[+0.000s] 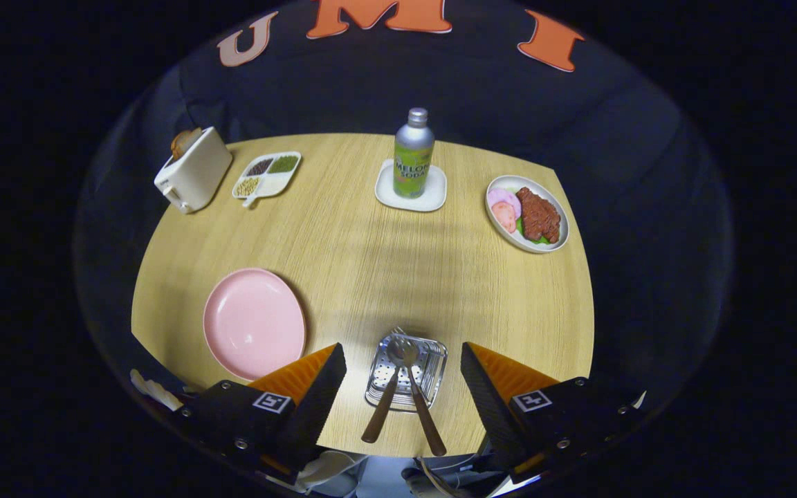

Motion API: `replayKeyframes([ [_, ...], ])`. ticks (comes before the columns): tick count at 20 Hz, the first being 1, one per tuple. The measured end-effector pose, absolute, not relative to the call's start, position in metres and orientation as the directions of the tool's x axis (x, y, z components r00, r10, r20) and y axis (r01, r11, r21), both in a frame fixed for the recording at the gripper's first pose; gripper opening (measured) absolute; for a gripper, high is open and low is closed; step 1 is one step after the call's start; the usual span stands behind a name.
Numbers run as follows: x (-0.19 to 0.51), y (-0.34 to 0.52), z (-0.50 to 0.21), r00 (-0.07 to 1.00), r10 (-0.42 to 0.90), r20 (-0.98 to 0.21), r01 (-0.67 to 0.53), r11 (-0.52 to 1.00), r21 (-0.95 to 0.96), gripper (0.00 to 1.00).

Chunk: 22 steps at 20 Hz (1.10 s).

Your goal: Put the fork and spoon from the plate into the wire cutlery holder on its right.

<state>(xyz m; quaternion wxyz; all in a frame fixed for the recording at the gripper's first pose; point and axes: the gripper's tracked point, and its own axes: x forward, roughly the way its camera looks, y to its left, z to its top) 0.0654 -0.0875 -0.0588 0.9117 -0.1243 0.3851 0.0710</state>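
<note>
The tool [402,387] is released, its fingers wide apart with nothing between the pads, hanging above the near edge of the worktop [371,263]. Between the fingers sits the wire holder [433,366], a shiny square basket with a perforated floor. The spoon [390,387] and fork [420,408] already lie in it, brown handles sticking out toward the tool; the fork's tines seem to poke past the far rim, though that is hard to make out. The pink plate [254,324], smooth and round, lies bare just left of the holder. By my reading, both pieces are placed, so the best move is to lift straight away without clipping the handles. Beyond stand a metal bottle [413,153] on a white coaster [410,196], a food plate [527,214], a divided tray [267,174] and a boxy toaster [193,171].
</note>
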Motion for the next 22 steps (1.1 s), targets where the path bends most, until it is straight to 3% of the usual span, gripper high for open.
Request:
replayKeyframes([
  [9, 0.063, -0.068, 0.045, 0.919, 0.098, -0.382, -0.136, 0.988, -0.074, 1.0],
  [16, 0.044, -0.07, 0.081, 0.98, 0.068, -0.189, -0.083, 0.994, -0.074, 0.99],
  [22, 0.03, -0.067, 0.092, 0.99, 0.069, -0.123, -0.078, 0.995, -0.068, 1.0],
])
